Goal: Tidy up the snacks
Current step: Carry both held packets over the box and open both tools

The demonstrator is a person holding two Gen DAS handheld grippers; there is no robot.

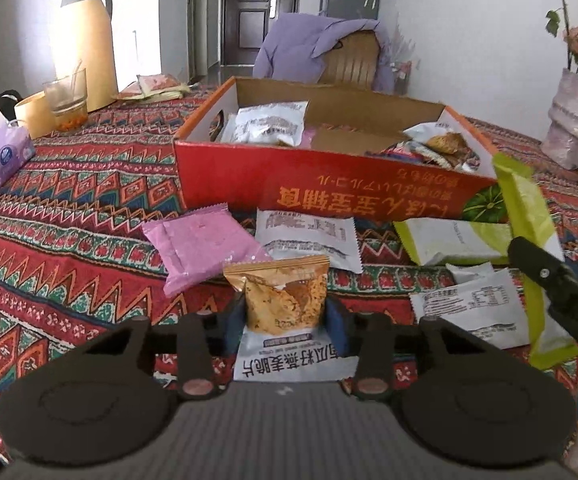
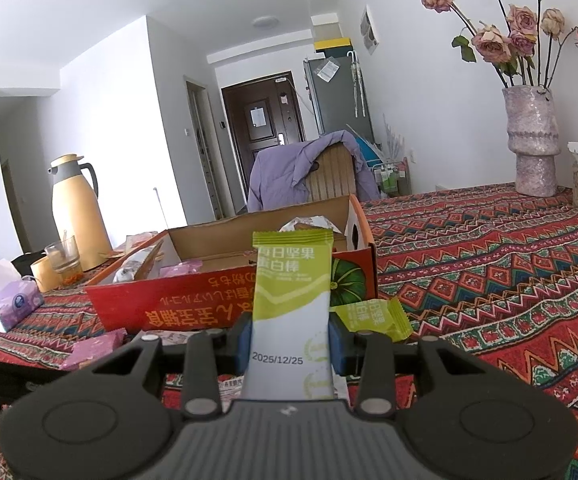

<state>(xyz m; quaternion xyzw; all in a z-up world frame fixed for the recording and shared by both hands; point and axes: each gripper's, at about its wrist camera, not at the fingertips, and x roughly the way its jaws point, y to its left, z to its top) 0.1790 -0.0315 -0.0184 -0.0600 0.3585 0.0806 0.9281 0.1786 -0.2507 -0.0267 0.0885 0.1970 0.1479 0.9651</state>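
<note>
Packets (image 1: pixel 270 123) lie inside red box (image 1: pixel 329 176) (open-topped).

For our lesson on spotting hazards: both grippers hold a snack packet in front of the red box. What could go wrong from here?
1. The left gripper pinches the crisp packet by its sides, so the crisps might crack.
2. The tall green bar in the right gripper could snag the red box wall.

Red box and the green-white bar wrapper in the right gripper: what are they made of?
Red box: looks like corrugated cardboard, printed glossy red outside, with a raw brown inner wall and a die-cut handle hole. Green-white bar wrapper in the right gripper: probably thin plastic film, smooth with a slight sheen, a crimped serrated top seal and a printed date.
</note>
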